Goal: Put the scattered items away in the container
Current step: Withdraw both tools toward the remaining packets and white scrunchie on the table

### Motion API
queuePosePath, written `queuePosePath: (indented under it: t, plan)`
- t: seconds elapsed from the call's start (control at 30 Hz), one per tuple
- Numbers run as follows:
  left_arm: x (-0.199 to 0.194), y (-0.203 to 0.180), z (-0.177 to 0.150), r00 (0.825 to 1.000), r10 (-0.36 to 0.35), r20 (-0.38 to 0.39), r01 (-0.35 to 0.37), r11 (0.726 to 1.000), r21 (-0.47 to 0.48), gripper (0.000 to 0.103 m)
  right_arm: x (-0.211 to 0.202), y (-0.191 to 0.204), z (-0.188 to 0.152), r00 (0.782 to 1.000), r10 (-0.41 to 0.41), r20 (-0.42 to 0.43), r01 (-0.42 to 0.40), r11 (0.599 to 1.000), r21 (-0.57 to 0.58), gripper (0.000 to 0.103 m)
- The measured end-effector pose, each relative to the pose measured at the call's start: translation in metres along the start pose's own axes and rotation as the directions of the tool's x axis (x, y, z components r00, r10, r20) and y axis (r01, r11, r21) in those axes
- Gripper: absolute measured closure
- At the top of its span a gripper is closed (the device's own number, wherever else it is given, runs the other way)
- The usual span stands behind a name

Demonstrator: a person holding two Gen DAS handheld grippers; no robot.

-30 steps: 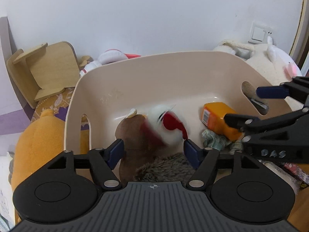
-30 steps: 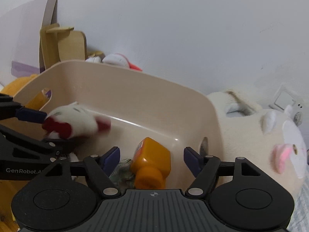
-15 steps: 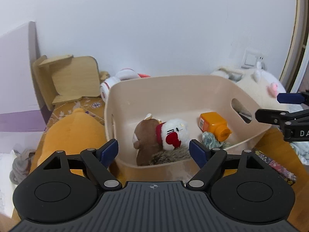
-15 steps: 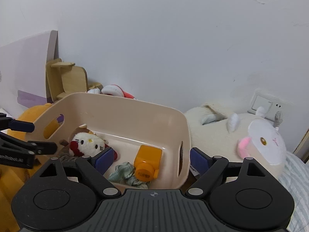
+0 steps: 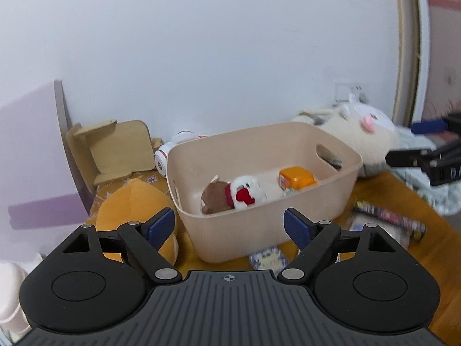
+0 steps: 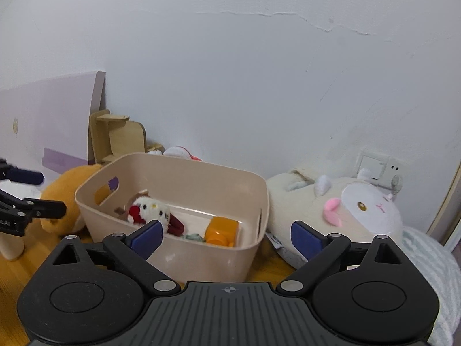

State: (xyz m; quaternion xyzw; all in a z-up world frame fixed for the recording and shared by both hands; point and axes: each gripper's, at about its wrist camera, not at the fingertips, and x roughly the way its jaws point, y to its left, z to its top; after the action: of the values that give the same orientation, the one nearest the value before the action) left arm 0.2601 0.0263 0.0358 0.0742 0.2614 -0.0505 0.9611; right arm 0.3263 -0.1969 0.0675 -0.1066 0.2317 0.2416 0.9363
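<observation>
The container (image 5: 268, 210) sits straight ahead of the left tool (image 5: 229, 226), whose blue pads are spread with nothing between them. Small packets (image 5: 266, 259) lie on the worktop just below it, nearer this hand. The right tool (image 6: 227, 236) is equally spread and empty.

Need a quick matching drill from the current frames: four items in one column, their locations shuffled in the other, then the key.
Items
1. white plush with red bow
2. orange bottle
3. large orange plush
4. big white plush with pink ears

Locations
A. outside the beige bin, on its handle-slot side toward the wooden stand
B. inside the bin, leaning on the brown plush
C. outside the bin, below the wall socket
D. inside the bin, at the end nearest the big white plush

Pairs: 1-B, 2-D, 3-A, 4-C
</observation>
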Motion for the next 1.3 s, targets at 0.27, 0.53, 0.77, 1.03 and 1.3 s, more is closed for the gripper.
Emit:
queuePosePath:
  t: [0.27,0.53,0.77,1.03,1.3]
  plan:
    - [-0.003,-0.017,-0.041,1.0,-0.023,-0.013,0.024,0.997,0.067,0.019,-0.02,-0.006,-0.035,0.999,0.004,-0.032,-0.004,1.0,-0.017,0.0]
    - [0.014,-0.017,-0.07,0.997,-0.037,-0.073,0.042,0.997,0.068,0.019,-0.026,-0.013,-0.08,0.995,0.011,-0.1,-0.016,0.999,-0.042,0.0]
    - [0.026,-0.01,-0.081,0.995,-0.034,-0.096,0.04,0.997,0.059,0.019,-0.018,-0.011,-0.111,0.981,0.077,-0.177,-0.084,0.996,-0.033,0.001]
    - [0.039,-0.007,-0.09,0.992,-0.034,-0.119,0.043,0.997,0.071,0.019,-0.006,-0.011,-0.132,0.972,0.119,-0.203,-0.128,0.991,-0.031,0.001]
    - [0.053,-0.007,-0.096,0.99,-0.026,-0.14,0.038,0.996,0.086,0.019,0.009,-0.014,-0.143,0.956,0.152,-0.25,-0.156,0.988,0.001,0.001]
